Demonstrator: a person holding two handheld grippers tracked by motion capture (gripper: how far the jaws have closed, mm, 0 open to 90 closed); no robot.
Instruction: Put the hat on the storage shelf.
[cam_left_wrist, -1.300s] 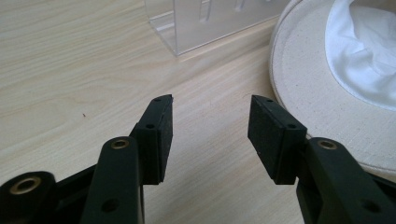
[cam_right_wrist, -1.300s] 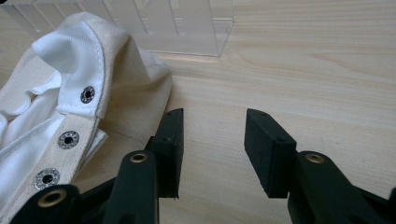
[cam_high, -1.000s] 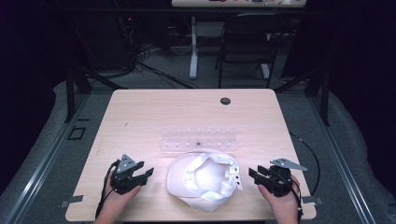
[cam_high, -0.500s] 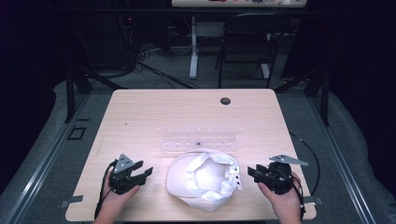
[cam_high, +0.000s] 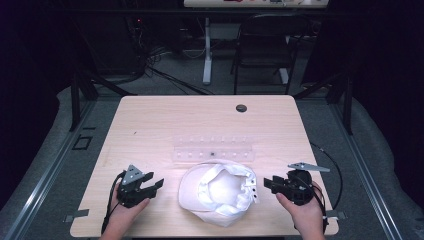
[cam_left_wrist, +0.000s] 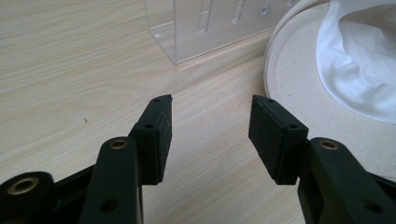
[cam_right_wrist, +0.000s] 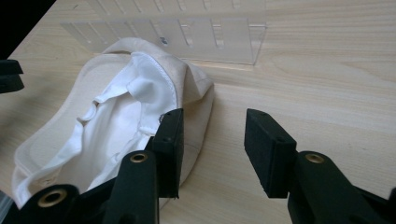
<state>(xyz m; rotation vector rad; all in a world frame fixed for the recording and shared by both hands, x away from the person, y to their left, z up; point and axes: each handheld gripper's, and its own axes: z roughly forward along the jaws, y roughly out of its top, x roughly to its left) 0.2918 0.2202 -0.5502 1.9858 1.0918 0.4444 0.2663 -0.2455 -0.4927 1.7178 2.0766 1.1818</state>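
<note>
Both grippers sat one on each side of the soft cream cloth cap (cam_high: 218, 192), so you could grab it from two sides. Your left gripper (cam_high: 150, 186) had its jaws wide apart with nothing between them, just bare pale wooden table (cam_left_wrist: 74, 60). Your right gripper (cam_high: 272, 184) was spread too, pads touching nothing, the cap's edge just beside one jaw. You had the cap lying upside down near your edge of the table, its white floppy lining (cam_right_wrist: 112, 126) showing. Just behind it lay a clear hard plastic rack with slots (cam_high: 213, 148), flat and shiny.
</note>
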